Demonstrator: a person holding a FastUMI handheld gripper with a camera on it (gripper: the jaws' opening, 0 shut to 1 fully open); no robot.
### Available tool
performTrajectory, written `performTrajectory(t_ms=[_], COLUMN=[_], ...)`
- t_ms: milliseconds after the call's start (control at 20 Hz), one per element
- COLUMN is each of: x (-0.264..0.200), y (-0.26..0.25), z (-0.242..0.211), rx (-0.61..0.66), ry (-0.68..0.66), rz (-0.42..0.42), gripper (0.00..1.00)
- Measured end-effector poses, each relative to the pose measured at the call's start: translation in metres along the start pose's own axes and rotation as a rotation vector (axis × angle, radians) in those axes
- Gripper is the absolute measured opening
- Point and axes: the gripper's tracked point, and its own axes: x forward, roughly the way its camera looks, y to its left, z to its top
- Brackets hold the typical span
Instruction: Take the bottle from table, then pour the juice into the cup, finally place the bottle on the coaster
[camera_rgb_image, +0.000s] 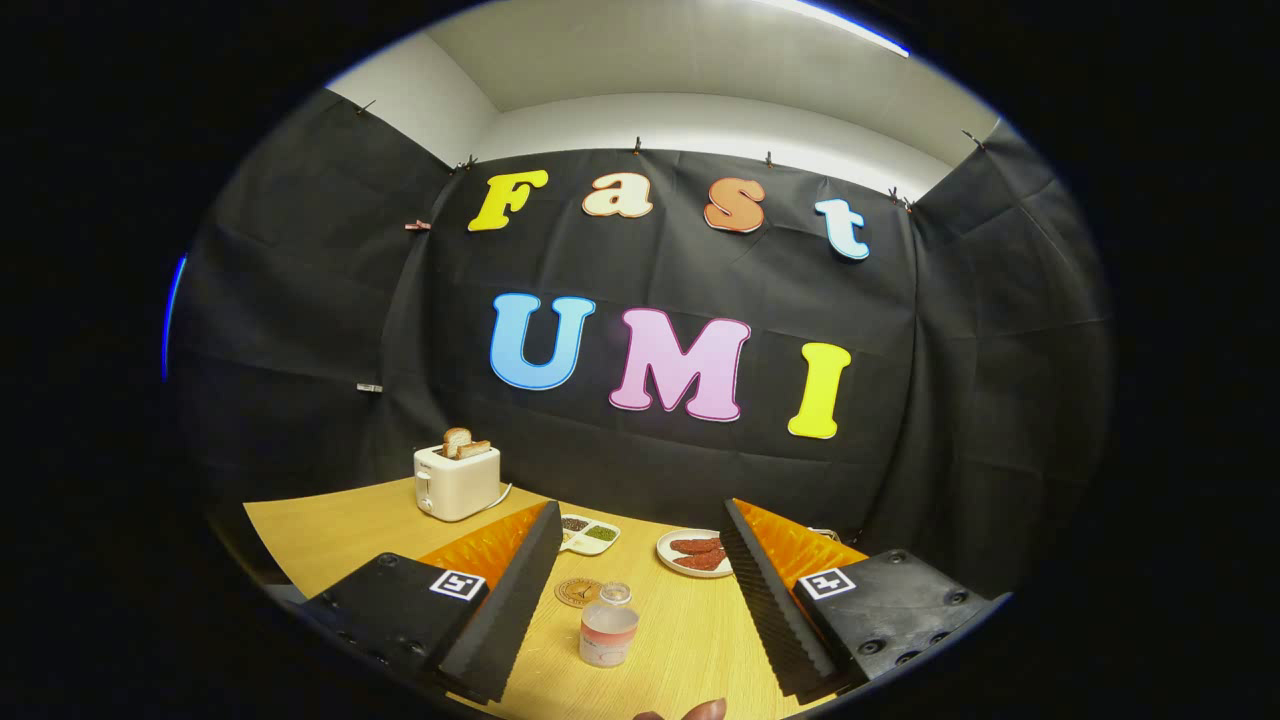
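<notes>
1. Open wooden table (330, 540) ahead; far edge meets the black cloth wall, bare surface on the near left.
2. Gripper (640, 590) held above the table, tilted downward, fingers spread wide, grasping nothing.
3. Bottle (608, 628) upright between the fingers, touching neither, pale liquid inside.
4. Round coaster (578, 592) just beyond the bottle, to its left.
5. Further back: divided dish (588, 534) with small portions, plate (672, 553) with reddish slices, toaster (456, 482) holding bread.
6. Fingertip (705, 710) of a person at the near edge.

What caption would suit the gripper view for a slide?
Open claw frames the bottle on the table, with the coaster just beyond.
</notes>
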Motion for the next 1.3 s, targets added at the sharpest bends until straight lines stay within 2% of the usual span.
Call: performTrajectory(t_ms=[250,550,900,1300], x=[0.005,0.018,0.034,0.053], y=[0.005,0.017,0.026,0.033], z=[-0.023,-0.082,-0.159,-0.21], rx=[0.014,0.043,0.084,0.091], ry=[-0.001,0.044,0.096,0.12], rz=[0.001,0.018,-0.002,-0.01], gripper=[0.98,0.97,0.98,0.98])
